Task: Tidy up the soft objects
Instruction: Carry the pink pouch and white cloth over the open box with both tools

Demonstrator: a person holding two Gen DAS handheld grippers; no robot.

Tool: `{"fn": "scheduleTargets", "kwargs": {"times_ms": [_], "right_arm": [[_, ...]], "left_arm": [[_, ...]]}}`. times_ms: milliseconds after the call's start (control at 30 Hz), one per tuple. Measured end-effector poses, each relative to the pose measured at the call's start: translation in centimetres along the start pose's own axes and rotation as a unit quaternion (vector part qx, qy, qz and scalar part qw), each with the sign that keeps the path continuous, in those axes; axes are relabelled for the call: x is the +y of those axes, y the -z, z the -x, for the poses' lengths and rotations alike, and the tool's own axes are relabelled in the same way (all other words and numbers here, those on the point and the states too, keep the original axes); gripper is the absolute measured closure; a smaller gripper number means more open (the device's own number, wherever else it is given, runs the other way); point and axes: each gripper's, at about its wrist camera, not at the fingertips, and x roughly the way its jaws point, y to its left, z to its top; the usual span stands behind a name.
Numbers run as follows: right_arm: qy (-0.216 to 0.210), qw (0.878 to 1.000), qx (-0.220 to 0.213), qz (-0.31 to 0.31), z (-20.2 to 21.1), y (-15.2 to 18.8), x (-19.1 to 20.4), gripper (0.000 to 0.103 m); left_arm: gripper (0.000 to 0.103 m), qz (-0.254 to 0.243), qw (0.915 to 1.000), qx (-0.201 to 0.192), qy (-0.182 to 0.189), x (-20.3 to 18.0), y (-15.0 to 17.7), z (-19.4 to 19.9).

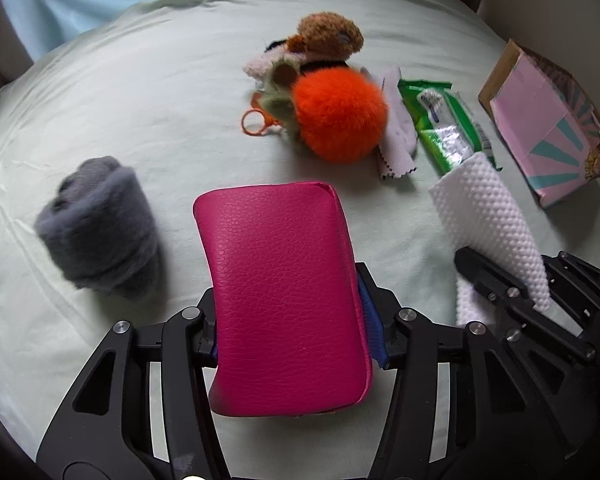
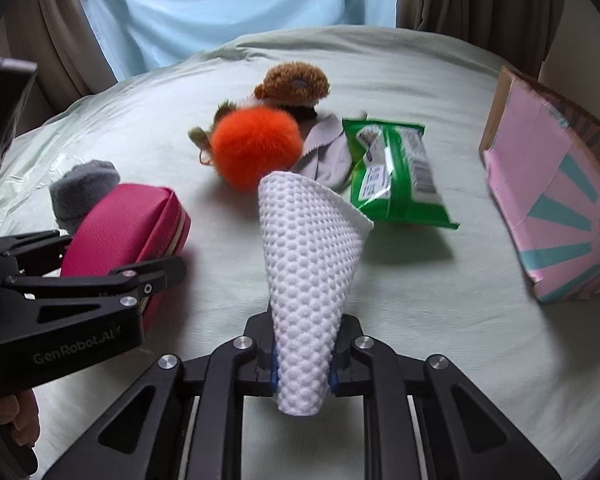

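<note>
My left gripper [image 1: 294,320] is shut on a magenta leather-look pouch [image 1: 276,264], gripping its sides and holding it just above the pale green bedsheet [image 1: 140,92]. In the right wrist view the same pouch [image 2: 128,220] and left gripper [image 2: 140,280] show at the left. My right gripper [image 2: 304,364] is shut on a white dimpled cloth [image 2: 308,248] that curls upward like a cone between the pads. That cloth [image 1: 480,208] also appears at the right of the left wrist view. A grey rolled fleece item [image 1: 96,224] lies to the left of the pouch.
Further back lie an orange pompom [image 1: 338,116], a brown plush toy [image 1: 328,36], an orange ring [image 1: 254,122], a thin grey cloth [image 1: 396,140] and a green wipes pack [image 1: 448,124]. A pink cardboard box [image 1: 540,128] lies open at the right edge. Curtains hang behind the bed.
</note>
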Motion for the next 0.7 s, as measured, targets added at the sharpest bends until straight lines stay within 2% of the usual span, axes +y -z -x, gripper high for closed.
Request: {"fn": "scheduleTargets", "kwargs": {"times_ms": [333,567,700], "right_arm": [[-0.007,1.0,-0.015,0.007,8.0,-2.6,-1.5,0.087],[-0.015,0.999,-0.033,0.01,15.6,-7.5,-4.3,0.087],[-0.022,0.999,-0.05,0.001,19.9,-10.2,-7.6,0.087]], "left_arm": [[0.055,0.03,0.9993,-0.019,-0.014,-2.1,-2.3,8.3],[0.055,0.055,0.9963,-0.056,-0.035,-5.5,-6.3,15.8],[0.055,0.066,0.994,-0.074,-0.045,-9.0,-8.5,18.9]]}}
